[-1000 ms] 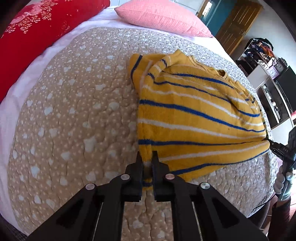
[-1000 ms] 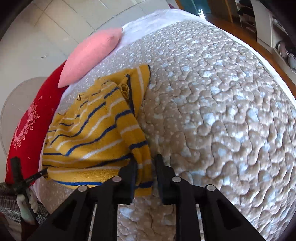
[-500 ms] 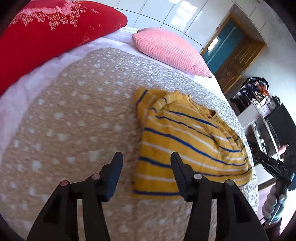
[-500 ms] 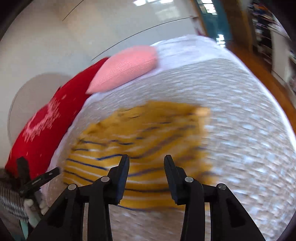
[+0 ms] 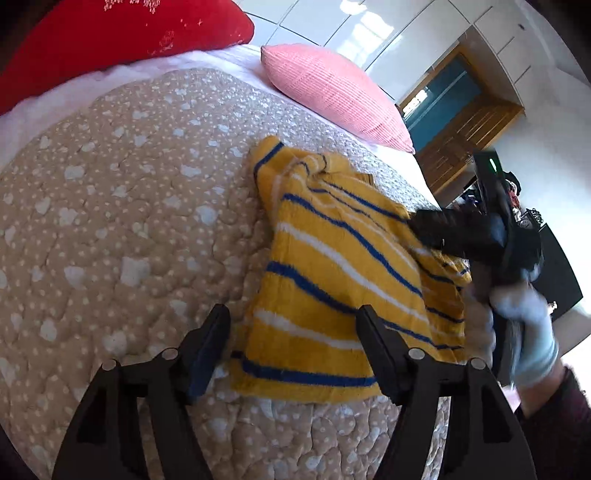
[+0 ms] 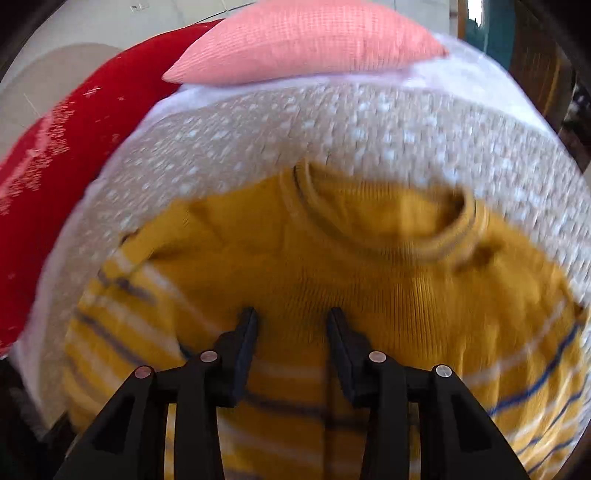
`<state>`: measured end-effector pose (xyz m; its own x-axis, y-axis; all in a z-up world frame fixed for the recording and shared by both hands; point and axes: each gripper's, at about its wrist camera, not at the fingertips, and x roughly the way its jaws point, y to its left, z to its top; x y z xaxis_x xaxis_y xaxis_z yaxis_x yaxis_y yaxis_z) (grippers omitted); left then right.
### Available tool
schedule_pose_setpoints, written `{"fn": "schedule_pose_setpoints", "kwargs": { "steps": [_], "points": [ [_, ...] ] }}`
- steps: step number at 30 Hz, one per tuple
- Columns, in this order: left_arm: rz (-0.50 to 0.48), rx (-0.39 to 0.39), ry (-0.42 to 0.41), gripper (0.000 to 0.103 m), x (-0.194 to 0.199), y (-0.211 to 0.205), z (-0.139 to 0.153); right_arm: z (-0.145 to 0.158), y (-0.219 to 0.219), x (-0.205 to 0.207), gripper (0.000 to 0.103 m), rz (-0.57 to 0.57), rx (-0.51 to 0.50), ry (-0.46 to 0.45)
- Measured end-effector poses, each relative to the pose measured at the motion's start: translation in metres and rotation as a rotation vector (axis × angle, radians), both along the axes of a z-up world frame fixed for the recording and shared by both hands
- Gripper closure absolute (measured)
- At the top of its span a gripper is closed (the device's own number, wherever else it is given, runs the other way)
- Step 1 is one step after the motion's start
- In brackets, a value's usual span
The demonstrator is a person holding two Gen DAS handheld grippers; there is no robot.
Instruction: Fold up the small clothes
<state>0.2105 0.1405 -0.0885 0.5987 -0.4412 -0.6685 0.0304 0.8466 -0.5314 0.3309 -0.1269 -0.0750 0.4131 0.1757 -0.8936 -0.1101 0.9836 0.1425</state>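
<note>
From my left wrist camera, going left to right: red pillow [image 5: 110,33] at 11 o'clock, tan quilt [image 5: 110,221] with white spots filling the left half, pink pillow [image 5: 332,92] at 1 o'clock beyond it. My left gripper [image 5: 291,325] sits at 6 o'clock, jaws wide and opening, pads clear of any cloth; the near hem of the yellow striped sweater [image 5: 332,277] lies between and just past the fingertips, nothing gripped. The sweater lies flat on the quilt, centre to right of frame, partly folded, blue and white stripes up. At 3 o'clock my right gripper [image 5: 424,229] reaches in over the sweater's far right edge, blurred; a gloved hand [image 5: 524,332] holds its handle at 4 o'clock, dark sleeve below. In the right wrist camera, whole frame is motion-blurred: red pillow [image 6: 55,166] at 9 to 10 o'clock, pink pillow [image 6: 303,40] at 12, quilt [image 6: 258,129] as a band below them. Sweater [image 6: 369,277] fills the lower centre and right, ribbed collar at 1 o'clock, plain yellow chest patch in the middle, stripes at 7 and 4 o'clock. Right gripper [image 6: 291,321] at 6 o'clock, jaws parted about halfway over the chest area, nothing pinched between the pads; can't tell if the tips touch the knit.
</note>
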Motion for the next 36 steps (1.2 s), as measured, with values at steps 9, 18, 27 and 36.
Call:
{"fn": "schedule_pose_setpoints", "kwargs": {
  "steps": [9,18,27,36],
  "points": [
    [0.013,-0.155,0.059,0.08,-0.004,0.022,-0.011,0.071,0.044,-0.015,0.058,0.106,0.135,-0.053],
    [0.014,-0.188,0.051,0.087,-0.017,0.024,-0.01,0.011,0.129,-0.005,0.047,0.165,0.076,0.16],
    [0.014,-0.237,0.072,0.087,-0.026,0.03,-0.016,-0.007,0.185,-0.028,0.037,0.309,-0.348,0.047],
    [-0.002,-0.228,0.027,0.093,-0.041,0.025,-0.007,-0.002,0.191,-0.04,0.086,0.328,-0.436,-0.035]
  ]
}}
